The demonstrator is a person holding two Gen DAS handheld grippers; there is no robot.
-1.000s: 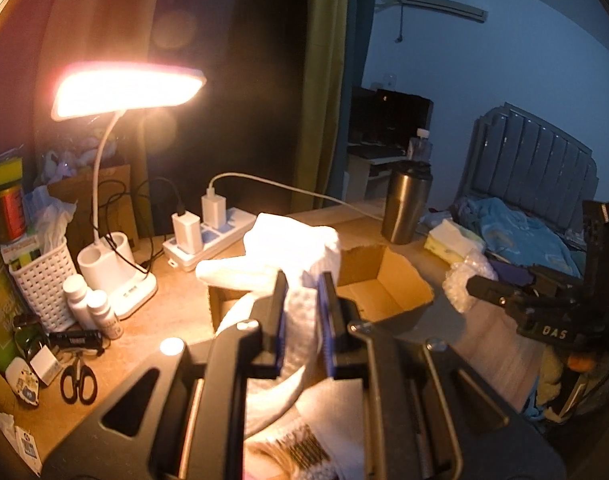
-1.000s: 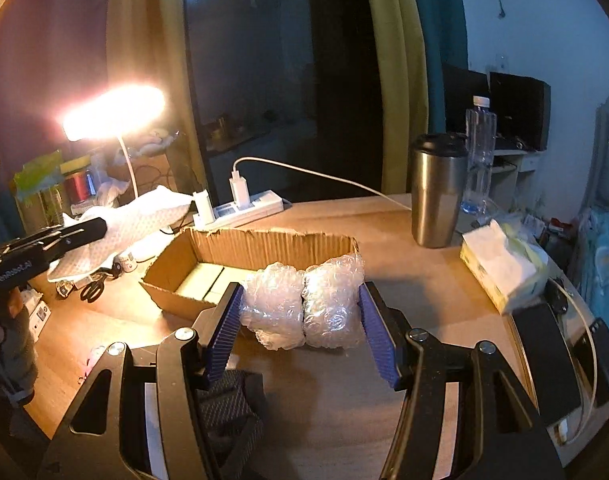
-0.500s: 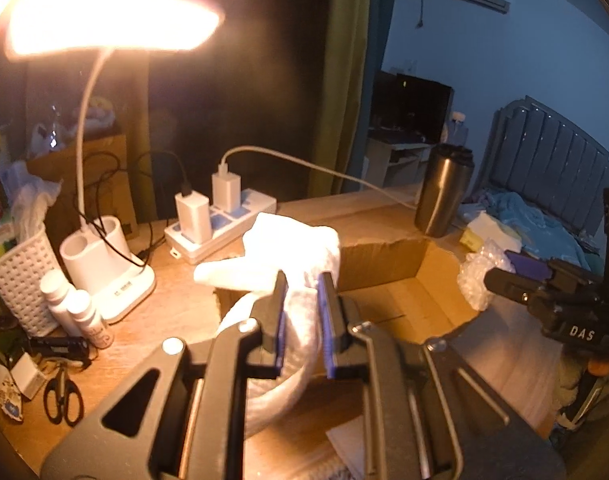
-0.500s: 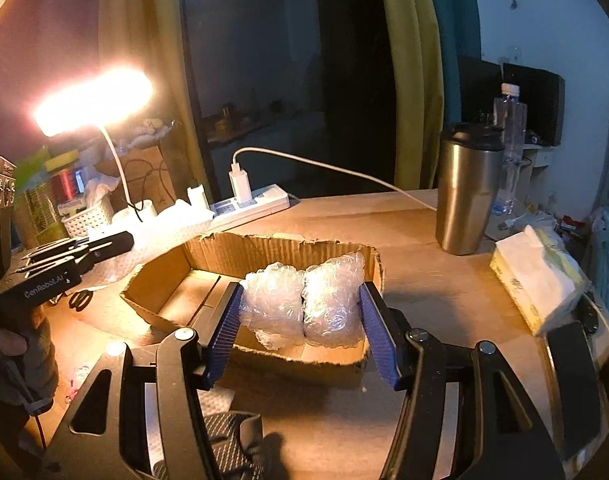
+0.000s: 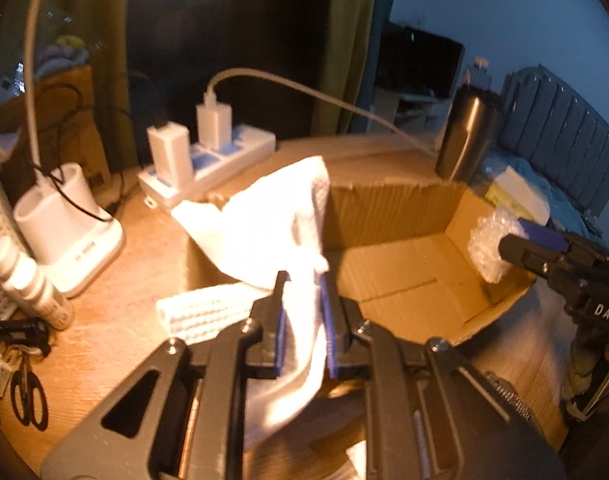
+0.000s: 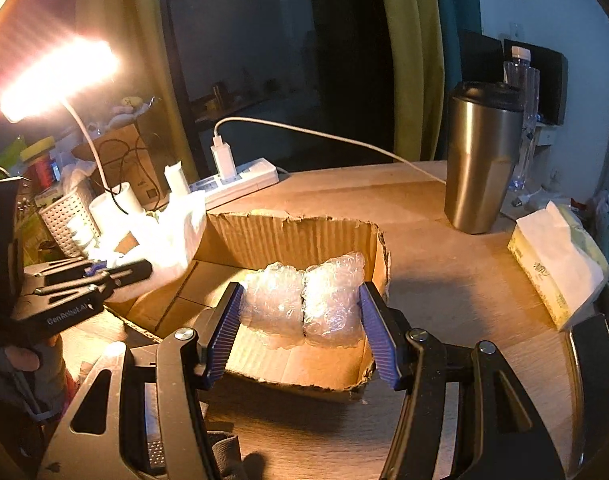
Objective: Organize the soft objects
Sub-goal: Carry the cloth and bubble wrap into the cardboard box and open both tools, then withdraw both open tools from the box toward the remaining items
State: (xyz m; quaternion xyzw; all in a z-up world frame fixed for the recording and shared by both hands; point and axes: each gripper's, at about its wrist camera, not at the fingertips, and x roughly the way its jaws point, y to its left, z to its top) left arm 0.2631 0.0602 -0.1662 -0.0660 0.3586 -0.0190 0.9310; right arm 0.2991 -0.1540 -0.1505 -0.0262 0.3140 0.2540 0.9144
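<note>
Wooden worktop (image 6: 444,248) under warm lamp light fills both my feeds, with dark curtains and a window behind it. At the middle of each frame sits an open cardboard box (image 5: 388,200), its flaps torn ragged along the rim.

My left tongs (image 5: 303,312) are narrow, clamped on a white cloth (image 5: 272,220). From the left wrist view the cloth rises out of the blue pads and drapes over the box's left wall, while a waffle-textured end of it lies on the worktop at lower left of centre (the frame is a little blurred there). In the right wrist view the same cloth (image 6: 164,236) shows at mid left, bunched over the box's left edge with the left tongs (image 6: 116,272) below it.

My right tongs (image 6: 300,312) grip a wad of bubble wrap (image 6: 304,300), folded into 2 lumps pressed side by side between the blue pads. It hangs over the near right part of the box interior; I cannot tell whether it touches the bottom. The left wrist view shows the bubble wrap (image 5: 488,248) at the right edge of the box, held by the right tongs (image 5: 516,242).

Around the box: a white power strip (image 6: 240,180) with a charger plugged in behind it, a steel tumbler (image 6: 480,156) upright at upper right, a tissue box (image 6: 552,272) at far right, and a lit desk lamp (image 6: 52,76) at upper left. Black scissors (image 5: 28,396) lie at lower left of the left wrist frame.
</note>
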